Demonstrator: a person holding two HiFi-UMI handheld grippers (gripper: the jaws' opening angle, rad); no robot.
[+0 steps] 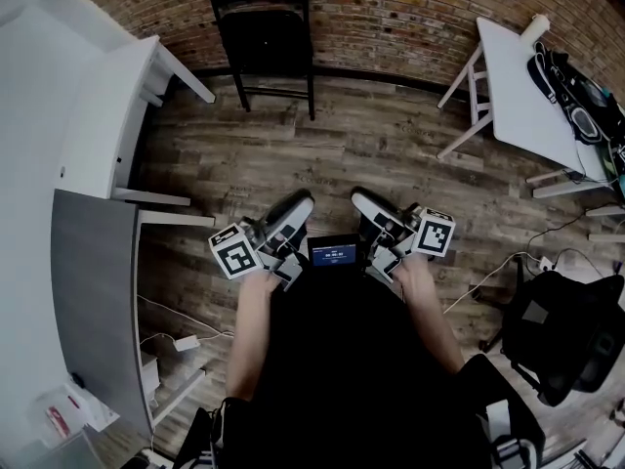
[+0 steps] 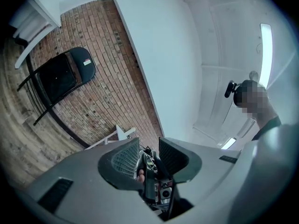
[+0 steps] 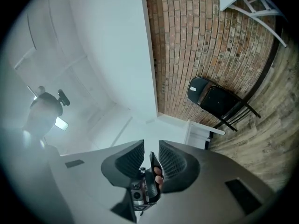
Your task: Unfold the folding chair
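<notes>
The black folding chair (image 1: 264,27) stands folded against the brick wall at the far end of the wooden floor, well ahead of both grippers. It also shows small in the left gripper view (image 2: 60,76) and the right gripper view (image 3: 217,99). My left gripper (image 1: 293,208) and right gripper (image 1: 376,211) are held side by side close to the body, pointing toward the chair. A small screen (image 1: 333,253) sits between them. Each gripper's jaws stand apart with a narrow gap, left gripper (image 2: 148,148) and right gripper (image 3: 151,150), and grip nothing.
A white table (image 1: 107,115) and a grey desk (image 1: 93,301) line the left side. At the right, a white table (image 1: 522,86) carries a black bag (image 1: 576,91). A black office chair (image 1: 562,335) and cables (image 1: 488,281) lie on the floor at the right.
</notes>
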